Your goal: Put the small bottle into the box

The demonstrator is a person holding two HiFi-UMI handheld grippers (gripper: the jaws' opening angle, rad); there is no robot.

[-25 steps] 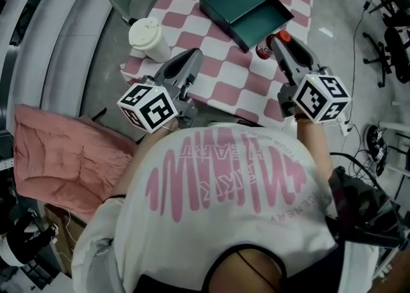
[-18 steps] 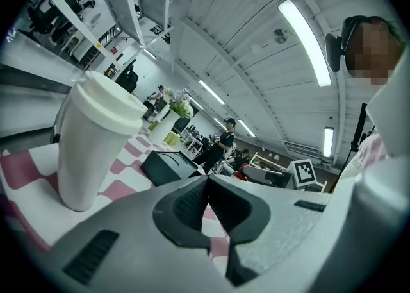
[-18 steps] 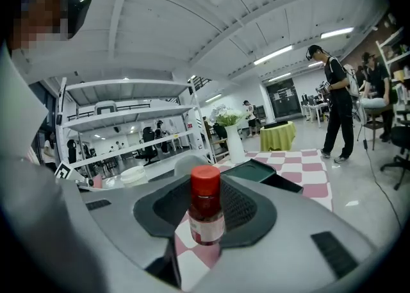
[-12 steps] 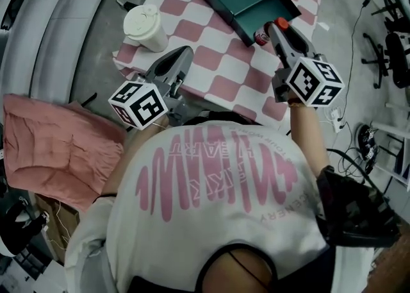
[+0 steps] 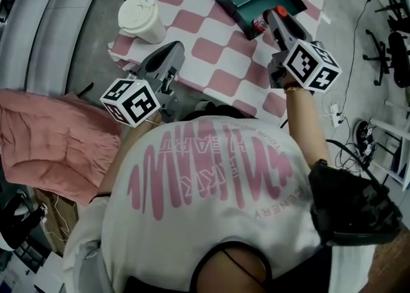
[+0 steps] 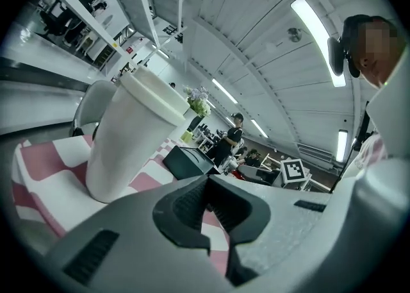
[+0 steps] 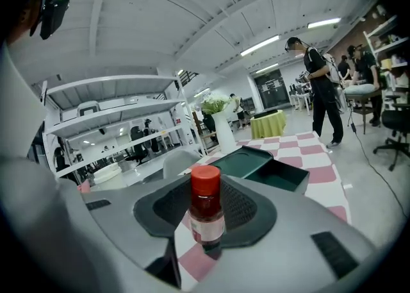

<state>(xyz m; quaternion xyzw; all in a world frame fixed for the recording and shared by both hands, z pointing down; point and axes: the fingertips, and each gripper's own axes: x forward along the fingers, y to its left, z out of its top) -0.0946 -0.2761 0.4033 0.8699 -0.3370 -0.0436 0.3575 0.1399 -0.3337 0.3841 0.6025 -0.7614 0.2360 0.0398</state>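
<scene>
1. Right gripper view: the right tool has its jaws spread. The small bottle, red-capped, stands upright on the pink-checked bench in the gap between them. Neither pad appears to press on it.
2. The bottle lies dead ahead of this tool with its long axis vertical. One jaw stands on each side of the body, below the cap, so a plain squeeze looks enough to take hold.
3. The dark green box lies just beyond the bottle and a little to the right in this view, its open compartment facing up. In the head view the bottle sits just beside the box's near edge; whether the two touch cannot be told.
4. The left tool has its jaws pressed together on nothing. It hangs over the bench's other side near a lidded paper cup, well apart from the bottle. The right hand is plainly the nearer.
5. The task looks barely started, with the bottle still outside the box. The coming move likely calls for a firm pinch, a lift clear of the box wall and a short carry forward. A loose grip could tip so slim a bottle.
</scene>
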